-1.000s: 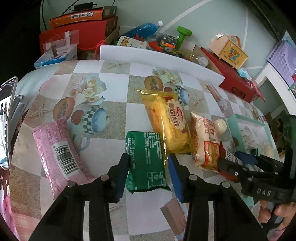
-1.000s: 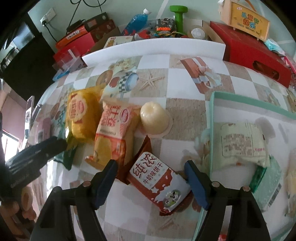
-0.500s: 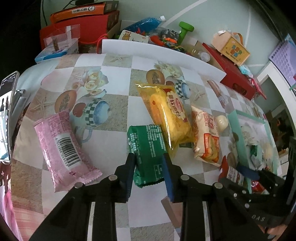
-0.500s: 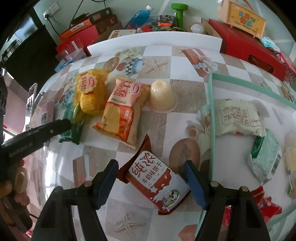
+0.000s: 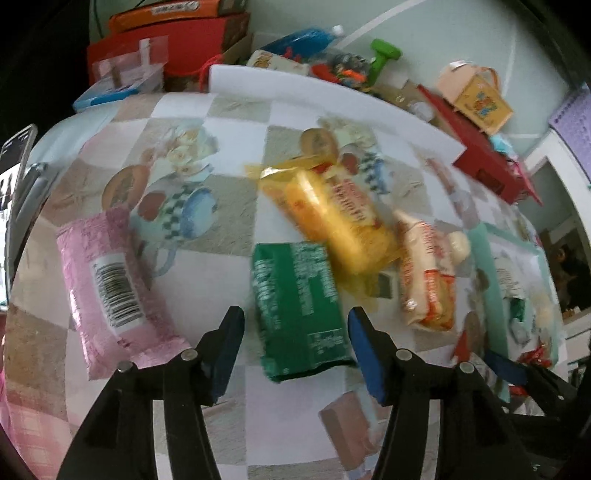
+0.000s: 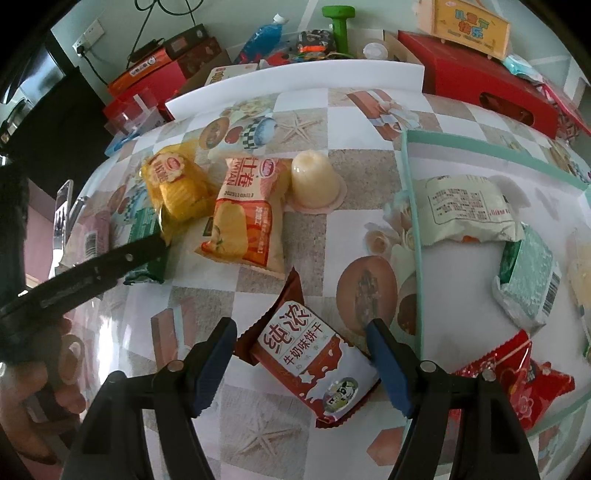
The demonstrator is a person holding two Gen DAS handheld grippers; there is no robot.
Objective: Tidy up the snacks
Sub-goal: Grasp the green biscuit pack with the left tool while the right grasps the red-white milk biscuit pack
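Observation:
A green snack packet [image 5: 299,306] lies flat on the checked tablecloth between the jaws of my left gripper [image 5: 295,336], which are opening; neither pad presses on it. Its top right corner tucks under a yellow packet [image 5: 332,218]. An orange-and-white packet [image 5: 424,273] lies to the right and a pink packet [image 5: 107,288] to the left. My right gripper [image 6: 301,350] is shut on a red-and-white biscuit packet [image 6: 314,362], held slantwise just left of the teal-rimmed tray [image 6: 412,206]. The left gripper's black arm [image 6: 110,262] shows at that view's left.
The tray holds a pale packet [image 6: 469,210], a green-and-white packet [image 6: 528,280] and a red packet [image 6: 517,373]. A jelly cup [image 6: 316,181] stands beside the orange packet [image 6: 247,218]. Red boxes [image 6: 476,85], a green dumbbell [image 6: 340,26] and a white board [image 6: 295,77] line the far edge. A phone [image 5: 14,162] leans at left.
The left jaws pinched in on the green packet half a second ago and now stand apart around it. The right gripper drew back from the jelly cup with the biscuit packet.

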